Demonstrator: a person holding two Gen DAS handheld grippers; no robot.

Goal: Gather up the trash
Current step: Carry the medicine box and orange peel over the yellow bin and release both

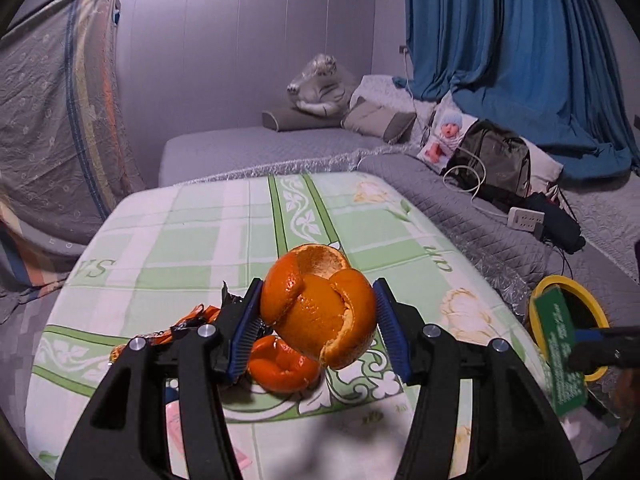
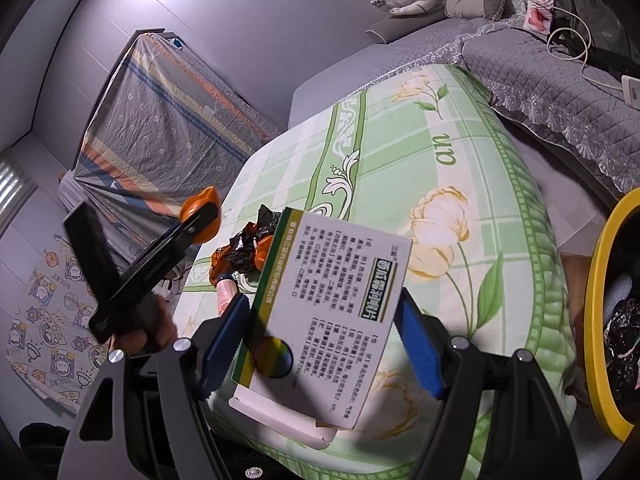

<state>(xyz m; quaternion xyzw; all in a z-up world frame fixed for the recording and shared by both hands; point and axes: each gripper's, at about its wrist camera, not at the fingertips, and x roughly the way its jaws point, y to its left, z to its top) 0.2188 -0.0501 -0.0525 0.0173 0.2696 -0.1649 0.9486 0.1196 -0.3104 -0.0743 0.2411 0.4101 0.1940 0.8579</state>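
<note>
Left claw (image 1: 318, 320) clamps an orange peel (image 1: 320, 308) above the counter (image 1: 160, 240); right claw (image 2: 324, 340) grips a box (image 2: 332, 312) near the bin (image 2: 596, 320).

1. A home, a lived-in bedroom or sitting room: a grey quilted daybed (image 1: 256, 148) with cushions (image 1: 378, 122) and a plush tiger (image 1: 318, 90).
2. Blue curtains (image 1: 516, 40) hang behind it.
3. A baby's photo (image 1: 446, 136) leans beside a backpack (image 1: 494, 162).
4. A floral green tablecloth (image 1: 180, 240) covers the surface.
</note>
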